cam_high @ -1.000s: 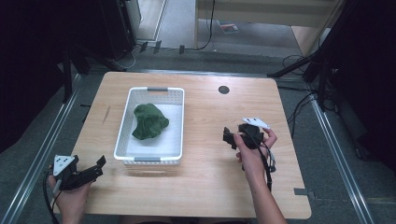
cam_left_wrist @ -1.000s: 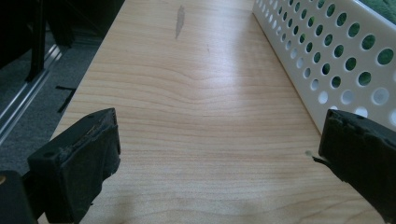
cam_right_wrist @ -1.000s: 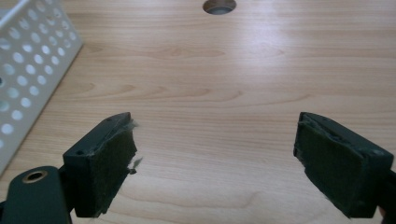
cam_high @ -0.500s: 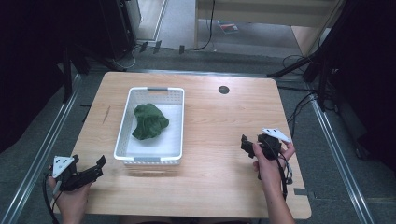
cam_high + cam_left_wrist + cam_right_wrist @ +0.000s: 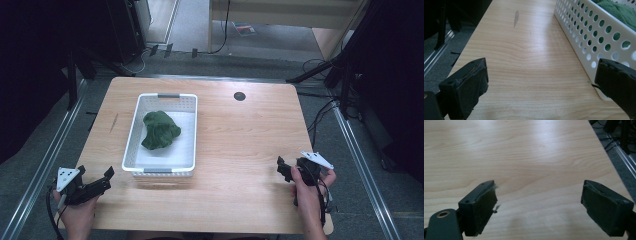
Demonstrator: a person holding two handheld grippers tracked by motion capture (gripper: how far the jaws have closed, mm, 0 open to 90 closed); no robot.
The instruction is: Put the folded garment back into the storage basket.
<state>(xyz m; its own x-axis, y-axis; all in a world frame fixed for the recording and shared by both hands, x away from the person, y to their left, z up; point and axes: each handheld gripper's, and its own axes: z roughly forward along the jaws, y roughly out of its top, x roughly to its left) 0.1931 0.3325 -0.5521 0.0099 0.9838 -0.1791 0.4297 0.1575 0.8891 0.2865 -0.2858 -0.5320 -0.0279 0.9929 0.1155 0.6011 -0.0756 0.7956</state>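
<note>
Green cloth (image 5: 160,130) lies bunched inside the white basket (image 5: 131,135), toward its far half, touching the floor and left wall of the basket. Basket stands on the wooden table (image 5: 240,140), left of centre, long side running away from the person.

Left gripper (image 5: 102,181) rests at the near-left corner of the table, just beside the basket's near-left corner. In the left gripper view its jaws stand wide apart with nothing between them, aimed along the basket's perforated side; cloth (image 5: 616,11) shows over the rim. Judgement: this placement suits steadying the basket or reaching in over its near wall.

Right gripper (image 5: 284,169) is held at the near-right of the table, well apart from the basket. In the right gripper view its jaws are also spread and empty, over bare wood. A few fibres cling to 1 pad (image 5: 486,205).

Judgement: both hands sit in a parked posture at the near edge, clear of the load; cloth appears deposited, no grasp in progress.
</note>
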